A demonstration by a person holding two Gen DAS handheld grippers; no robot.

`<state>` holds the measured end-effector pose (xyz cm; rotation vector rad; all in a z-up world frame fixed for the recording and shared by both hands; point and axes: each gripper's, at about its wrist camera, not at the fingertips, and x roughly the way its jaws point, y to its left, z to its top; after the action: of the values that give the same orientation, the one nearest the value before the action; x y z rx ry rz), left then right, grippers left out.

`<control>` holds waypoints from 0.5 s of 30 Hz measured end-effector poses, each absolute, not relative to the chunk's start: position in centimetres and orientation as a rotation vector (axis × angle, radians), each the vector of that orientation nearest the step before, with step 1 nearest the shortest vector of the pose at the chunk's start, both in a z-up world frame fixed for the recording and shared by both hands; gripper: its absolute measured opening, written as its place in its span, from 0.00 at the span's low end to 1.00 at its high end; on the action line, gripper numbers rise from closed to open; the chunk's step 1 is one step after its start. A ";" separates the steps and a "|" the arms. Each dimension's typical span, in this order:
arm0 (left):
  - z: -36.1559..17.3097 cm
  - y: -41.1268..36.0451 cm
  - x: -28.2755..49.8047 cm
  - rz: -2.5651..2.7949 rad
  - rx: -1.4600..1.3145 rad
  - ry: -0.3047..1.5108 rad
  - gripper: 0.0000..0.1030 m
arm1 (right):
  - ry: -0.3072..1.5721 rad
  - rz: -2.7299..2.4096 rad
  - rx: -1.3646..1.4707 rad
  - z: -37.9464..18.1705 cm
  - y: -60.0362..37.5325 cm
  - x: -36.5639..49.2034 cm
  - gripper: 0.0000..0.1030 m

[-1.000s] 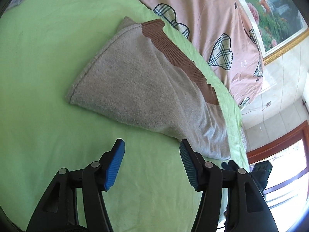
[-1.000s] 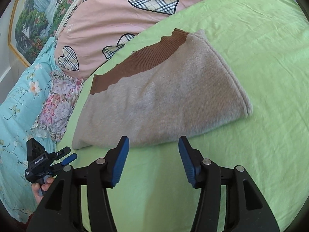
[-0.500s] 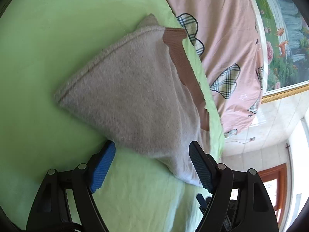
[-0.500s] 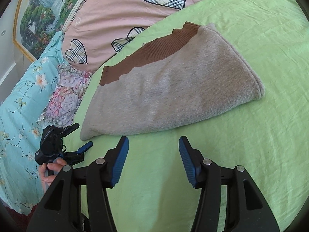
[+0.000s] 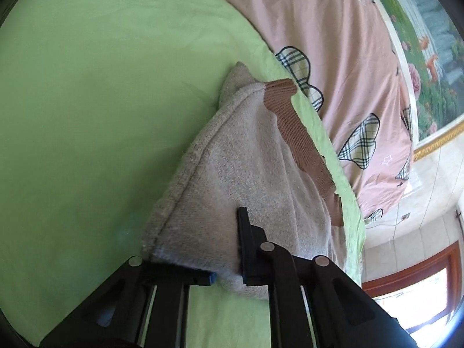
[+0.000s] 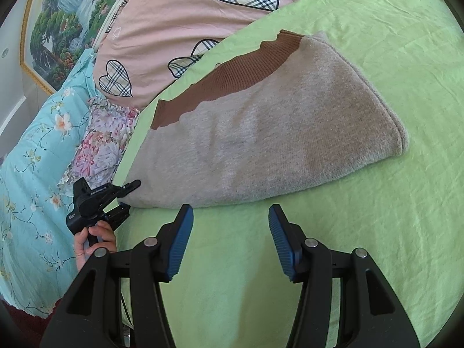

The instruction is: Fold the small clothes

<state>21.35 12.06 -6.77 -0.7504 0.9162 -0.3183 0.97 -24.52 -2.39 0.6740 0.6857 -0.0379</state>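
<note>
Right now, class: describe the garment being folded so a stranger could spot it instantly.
Find the lime-green sheet below the pink heart-print quilt. The folded grey knit garment lies on it, the only piece with a ribbed brown band.

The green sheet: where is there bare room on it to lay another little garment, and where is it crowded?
The green sheet is bare on the side of the grey knit garment facing the open right gripper, and past its rounded folded end. It is crowded along the brown ribbed band, where the pink quilt presses close, and at the corner the left gripper is taking.
</note>
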 end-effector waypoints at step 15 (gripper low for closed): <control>2.6 -4.0 18.9 -0.689 -0.261 0.752 0.06 | 0.636 0.027 0.741 0.9 -32.0 5.6 0.54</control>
<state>18.87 -4.04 2.58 -0.2609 0.7516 -0.6890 5.58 -31.97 0.95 0.7408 0.6363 0.0273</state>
